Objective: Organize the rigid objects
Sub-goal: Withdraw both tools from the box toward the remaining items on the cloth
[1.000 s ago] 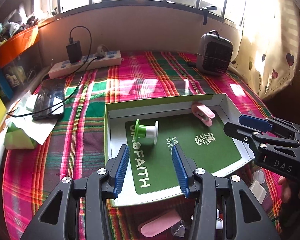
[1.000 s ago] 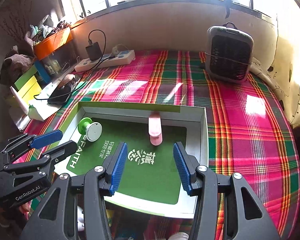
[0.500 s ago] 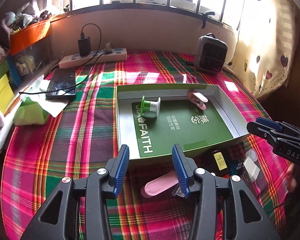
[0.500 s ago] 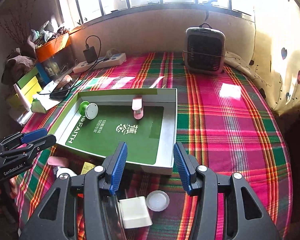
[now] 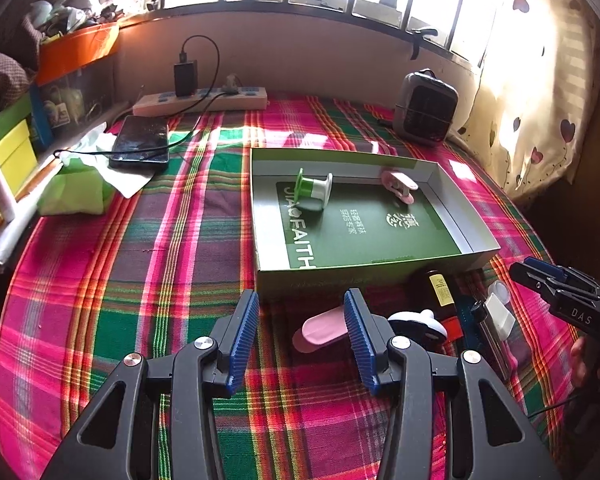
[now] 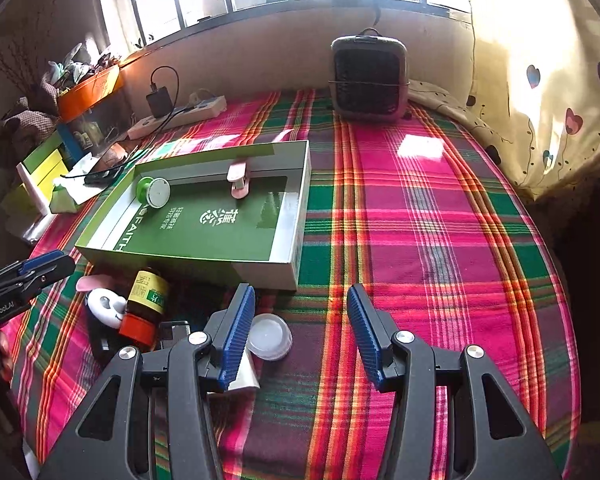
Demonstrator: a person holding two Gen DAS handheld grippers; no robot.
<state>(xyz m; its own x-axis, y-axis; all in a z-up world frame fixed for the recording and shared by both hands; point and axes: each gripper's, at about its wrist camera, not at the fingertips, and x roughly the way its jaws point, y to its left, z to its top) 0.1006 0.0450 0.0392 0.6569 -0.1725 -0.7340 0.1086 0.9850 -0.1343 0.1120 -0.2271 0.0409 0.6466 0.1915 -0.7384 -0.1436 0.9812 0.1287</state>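
A shallow green box [image 5: 476, 240] [image 6: 300, 200] lies on the plaid cloth. It holds a green-and-white spool [image 5: 314, 188] [image 6: 153, 192] and a pink clip [image 5: 398, 185] [image 6: 238, 180]. In front of the box lie a pink flat piece [image 5: 320, 330] [image 6: 90, 282], a white rounded object [image 5: 418, 324] [image 6: 106, 308], a brown bottle with a red cap [image 5: 440, 292] [image 6: 146, 300] and a clear round lid [image 6: 269, 336]. My left gripper [image 5: 300, 336] is open and empty above the pink piece. My right gripper [image 6: 300, 332] is open and empty beside the lid.
A small heater [image 5: 424, 106] [image 6: 368, 78] stands at the back. A power strip [image 5: 200, 100] with a charger, a phone [image 5: 140, 142] and a green tissue pack [image 5: 76, 192] lie at the left. Coloured boxes [image 5: 4, 156] line the left edge.
Both grippers have pulled back from over the box toward the near edge. The loose objects in front of the box have come into view. Both stay open.
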